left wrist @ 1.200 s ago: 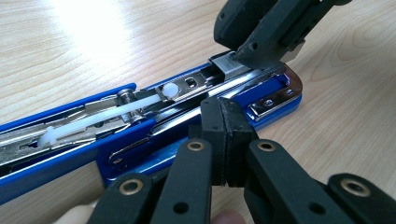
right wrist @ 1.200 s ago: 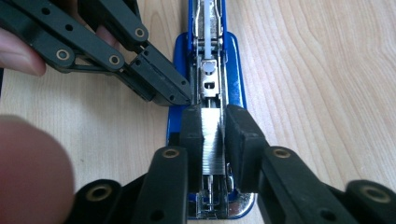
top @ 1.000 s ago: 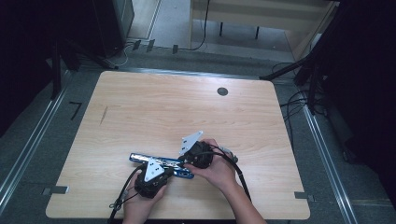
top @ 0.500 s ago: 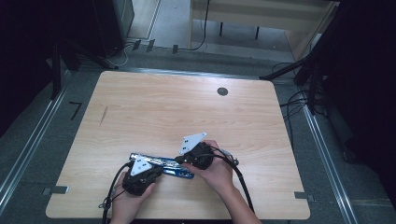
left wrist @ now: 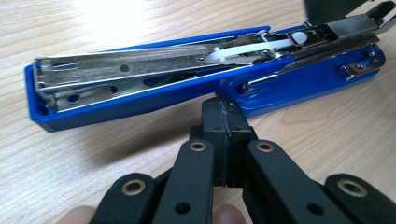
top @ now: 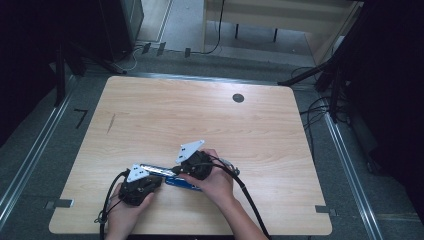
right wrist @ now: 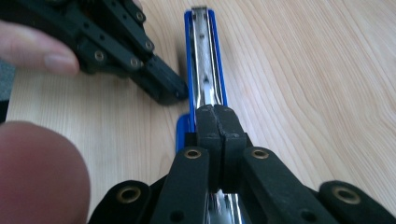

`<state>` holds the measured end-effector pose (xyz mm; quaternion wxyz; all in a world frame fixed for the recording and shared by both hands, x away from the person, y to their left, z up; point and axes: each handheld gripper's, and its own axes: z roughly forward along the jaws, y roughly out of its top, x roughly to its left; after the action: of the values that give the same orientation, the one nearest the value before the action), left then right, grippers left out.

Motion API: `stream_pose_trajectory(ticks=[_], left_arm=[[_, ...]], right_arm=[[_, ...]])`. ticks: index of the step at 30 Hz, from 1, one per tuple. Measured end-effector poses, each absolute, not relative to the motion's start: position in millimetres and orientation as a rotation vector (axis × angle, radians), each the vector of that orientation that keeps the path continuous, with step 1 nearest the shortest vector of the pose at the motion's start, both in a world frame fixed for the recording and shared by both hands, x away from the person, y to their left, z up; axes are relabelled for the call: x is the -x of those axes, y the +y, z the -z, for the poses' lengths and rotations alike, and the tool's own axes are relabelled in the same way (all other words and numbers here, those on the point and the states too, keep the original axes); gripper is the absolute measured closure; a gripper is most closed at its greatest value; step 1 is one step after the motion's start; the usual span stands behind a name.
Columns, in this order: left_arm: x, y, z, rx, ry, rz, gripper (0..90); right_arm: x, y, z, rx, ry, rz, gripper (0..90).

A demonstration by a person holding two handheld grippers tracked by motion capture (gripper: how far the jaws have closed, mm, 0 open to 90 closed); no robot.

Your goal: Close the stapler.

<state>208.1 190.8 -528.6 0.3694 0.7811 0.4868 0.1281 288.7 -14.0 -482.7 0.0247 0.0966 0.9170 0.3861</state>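
Note:
A blue stapler (top: 167, 176) lies flat near the front edge of the wooden table (top: 200, 110), swung open so its metal staple channel (left wrist: 121, 70) faces up. My left gripper (top: 158, 181) is shut with nothing in it, and its tips (left wrist: 225, 109) rest against the stapler's (left wrist: 140, 100) blue side at mid-length. My right gripper (top: 176, 172) is also shut and empty. It sits over the stapler's hinge end and points along the channel (right wrist: 205, 56), with its tips (right wrist: 217, 116) just above the metal. The left gripper (right wrist: 180, 95) shows beside the stapler in the right gripper view.
A round black grommet hole (top: 238, 98) sits near the table's far edge, and a short dark mark (top: 111, 123) lies at the left. Cables trail from both grippers over the front edge. Dark furniture and floor cables stand beyond the table.
My left hand has slid left along the front of the table, so its gripper now meets the stapler from farther left. The right hand has shifted slightly left. The stapler has stayed in place.

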Motion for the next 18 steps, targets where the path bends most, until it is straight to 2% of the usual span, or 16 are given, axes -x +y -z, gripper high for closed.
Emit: stream_pose_trajectory(ticks=[18], left_arm=[[-208.4,191.1,527.7,-1.983,1.263,-0.37,90.0]], right_arm=[[-291.6,13.0,488.9,-0.294,2.848,-1.152,90.0]])
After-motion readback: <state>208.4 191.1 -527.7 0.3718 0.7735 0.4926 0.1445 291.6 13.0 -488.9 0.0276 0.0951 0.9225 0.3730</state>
